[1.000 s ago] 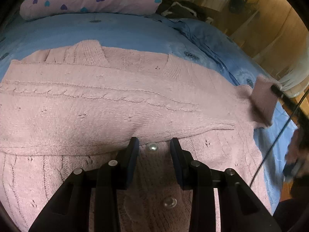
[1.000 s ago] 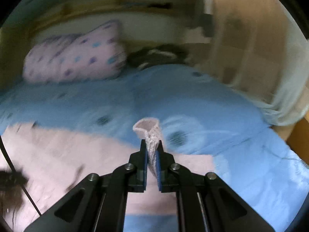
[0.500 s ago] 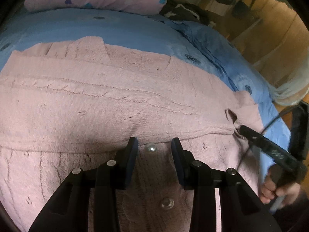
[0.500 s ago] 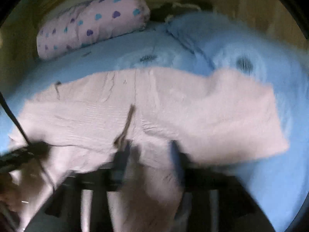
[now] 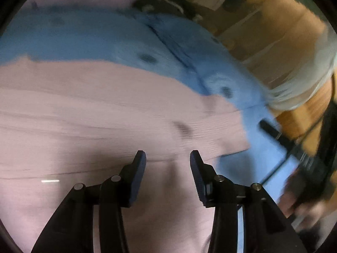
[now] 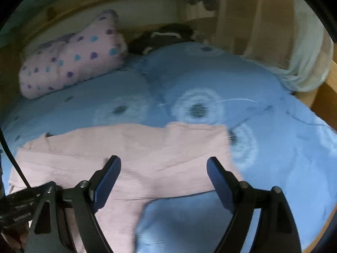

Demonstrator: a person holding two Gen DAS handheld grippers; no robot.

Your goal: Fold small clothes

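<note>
While one pink cardigan [image 6: 130, 160] lies flat, two grippers' fingers [image 6: 217, 177] just opened, gripping nothing.

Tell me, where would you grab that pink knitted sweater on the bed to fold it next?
Probably the pink sweater's right edge, where the folded sleeve ends flat on the blue sheet. Coming from the right, the open right gripper could pinch that free edge.

I noted the knitted garment [image 6: 130, 154] was pale pink throughout. The bed cover [image 6: 273, 147] was light blue, printed with whitish rings around dark centres. The pillow [image 6: 73, 57] was pink with purple and turquoise hearts. My gripper arms were black, their pads dark blue.
</note>
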